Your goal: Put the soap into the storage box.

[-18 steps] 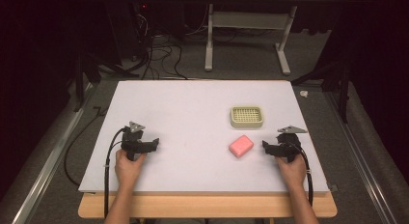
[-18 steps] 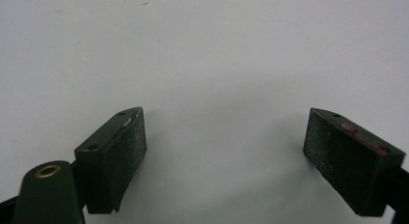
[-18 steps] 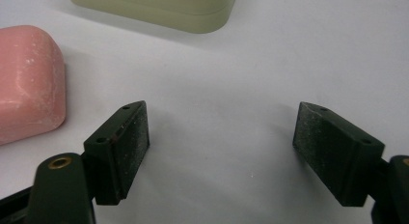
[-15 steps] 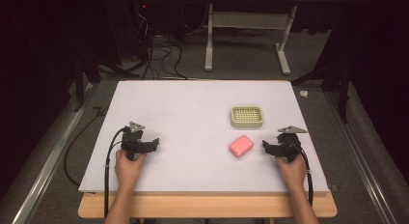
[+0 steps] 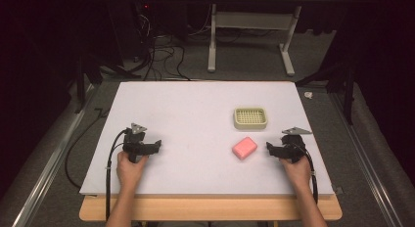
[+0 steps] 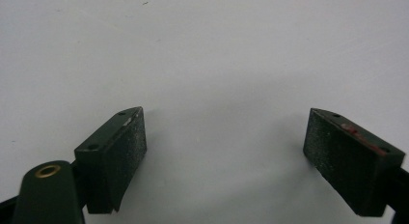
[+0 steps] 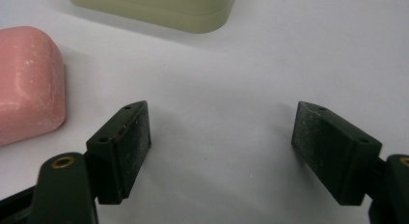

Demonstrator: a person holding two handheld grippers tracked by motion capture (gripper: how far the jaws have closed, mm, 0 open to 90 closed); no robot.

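Two grippers resting low on the white table [image 5: 195,109], both with jaws spread wide and gripping nothing. Left gripper [image 5: 157,145] sitting well off from everything on the left side, pointing across bare tabletop, so probably just parked there and waiting its turn. In the left gripper view, left gripper [image 6: 224,142] showing nothing but plain white surface between the pads.

Right gripper [image 5: 267,147] sitting just beside the pink soap bar [image 5: 244,147], jaws aimed toward it but not touching, a small gap showing between them. Soap lying flat on the table, a bit turned, just in front of the pale green soap dish [image 5: 250,118] and apart from it. Looking like a setup for grabbing the soap and dropping it onto the dish's gridded top, going by how close the right side is lined up. Dish sitting empty for now.

In the right gripper view, right gripper [image 7: 221,137] wide apart over bare table, soap bar [image 7: 29,79] off to the left of the jaws rather than between them, dish [image 7: 159,7] at the top edge. Needing a swing toward the soap before any closing, probably.

Not spotting any brand, label or lettering anywhere. Soap looking scuffed with whitish marks, but nothing stamped that can be read.
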